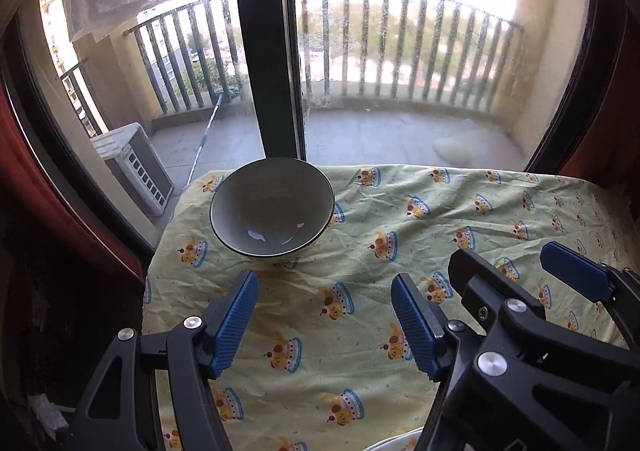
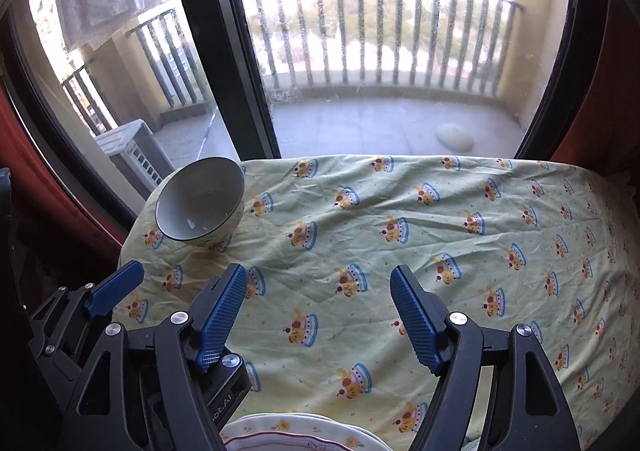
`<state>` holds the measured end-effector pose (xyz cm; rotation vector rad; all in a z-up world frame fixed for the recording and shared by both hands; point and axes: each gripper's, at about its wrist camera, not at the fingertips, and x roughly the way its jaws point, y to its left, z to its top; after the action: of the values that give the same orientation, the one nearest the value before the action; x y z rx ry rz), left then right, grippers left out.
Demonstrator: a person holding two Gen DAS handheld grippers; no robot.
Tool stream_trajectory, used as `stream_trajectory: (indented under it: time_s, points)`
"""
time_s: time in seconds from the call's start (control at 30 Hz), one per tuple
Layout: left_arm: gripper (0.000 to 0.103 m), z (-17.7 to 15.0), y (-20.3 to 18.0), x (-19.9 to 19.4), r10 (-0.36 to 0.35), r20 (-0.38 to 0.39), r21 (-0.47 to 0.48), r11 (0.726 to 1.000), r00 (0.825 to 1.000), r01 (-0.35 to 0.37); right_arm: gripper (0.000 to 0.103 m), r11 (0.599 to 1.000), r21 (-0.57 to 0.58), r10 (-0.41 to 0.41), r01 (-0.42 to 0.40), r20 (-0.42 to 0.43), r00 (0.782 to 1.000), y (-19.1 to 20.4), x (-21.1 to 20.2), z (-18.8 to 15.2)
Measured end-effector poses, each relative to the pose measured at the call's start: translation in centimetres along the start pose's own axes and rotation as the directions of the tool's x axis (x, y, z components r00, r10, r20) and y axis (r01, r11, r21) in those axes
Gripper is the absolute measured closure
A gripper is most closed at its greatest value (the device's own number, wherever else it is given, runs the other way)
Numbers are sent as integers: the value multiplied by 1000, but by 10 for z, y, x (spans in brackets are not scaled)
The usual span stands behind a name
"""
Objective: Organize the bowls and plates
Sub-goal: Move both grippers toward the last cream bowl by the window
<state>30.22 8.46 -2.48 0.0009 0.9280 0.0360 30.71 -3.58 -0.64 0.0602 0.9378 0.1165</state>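
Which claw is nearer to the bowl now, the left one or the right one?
Left. The left claw hangs open just in front of the bowl, nearly in line with it. The right claw is also open, but farther to the right of the bowl, over the bare cloth.

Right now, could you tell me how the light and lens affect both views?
Left wrist view: sky blown out white, bowl sharp with small glints, railing bowed by fisheye. Right wrist view: same glare, dusty window hazes the balcony, cloth evenly lit.

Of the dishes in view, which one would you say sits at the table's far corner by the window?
The bowl, standing alone and upright on the yellow cloth. The plates lie at the near edge, under the grippers.
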Motion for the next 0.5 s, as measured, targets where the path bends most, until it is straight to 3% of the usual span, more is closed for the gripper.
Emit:
stream_trajectory:
  time_s: [0.33, 0.5]
  points:
    - [32, 32, 38, 35, 29, 36, -33, 999, 999, -28, 26, 1000, -16, 3, -2, 41, 999, 36, 35, 35]
    - [32, 44, 50, 58, 85, 46, -33, 996, 995, -84, 26, 999, -19, -26, 27, 62, 998, 49, 59, 47]
